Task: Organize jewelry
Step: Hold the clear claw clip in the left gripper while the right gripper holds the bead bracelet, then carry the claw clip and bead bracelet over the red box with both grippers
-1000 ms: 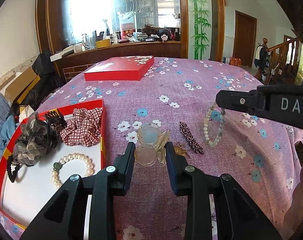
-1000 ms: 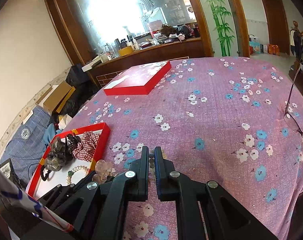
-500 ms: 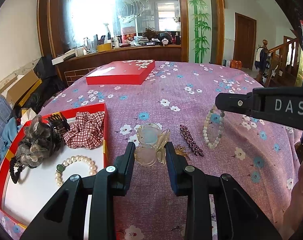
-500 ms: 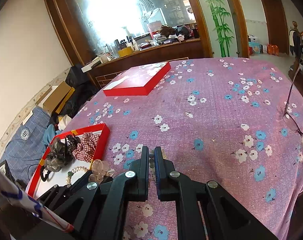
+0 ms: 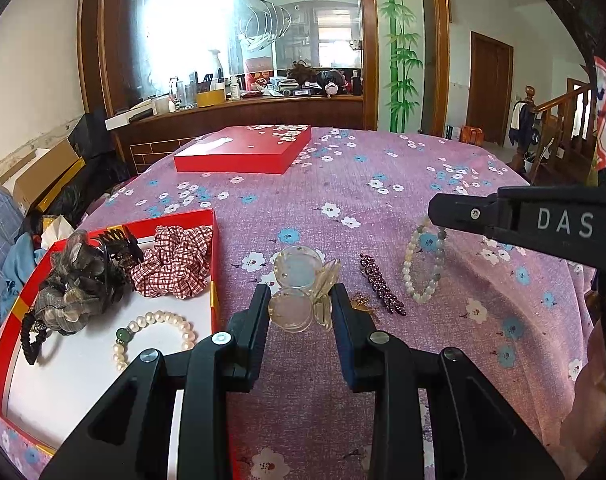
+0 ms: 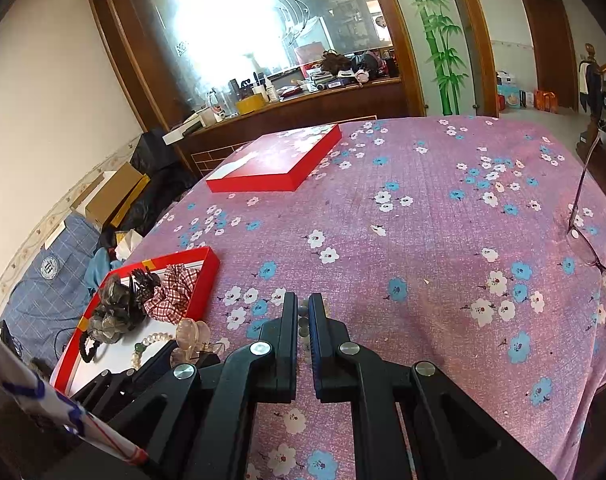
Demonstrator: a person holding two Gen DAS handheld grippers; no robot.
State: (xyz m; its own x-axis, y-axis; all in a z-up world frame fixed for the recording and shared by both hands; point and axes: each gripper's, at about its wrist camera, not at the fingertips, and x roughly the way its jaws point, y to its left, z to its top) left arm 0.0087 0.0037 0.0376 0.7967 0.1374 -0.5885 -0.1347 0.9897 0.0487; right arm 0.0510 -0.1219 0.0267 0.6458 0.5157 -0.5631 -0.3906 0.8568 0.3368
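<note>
Clip (image 5: pixel 303 292), clear plastic, sat clenched between the left gripper (image 5: pixel 301 312) pads, just beside the red box (image 5: pixel 213 264). Right gripper (image 6: pixel 303 320) had pinched the bead bracelet (image 5: pixel 423 264), whose loop rested on the tablecloth (image 5: pixel 383 208). Risks noted: the clip's smooth, curved shells could squirt out of the pads on lifting; the bracelet, held by one strand, could swing and snag the purple barrette (image 5: pixel 379 284) beside it, dragging it off course.
</note>
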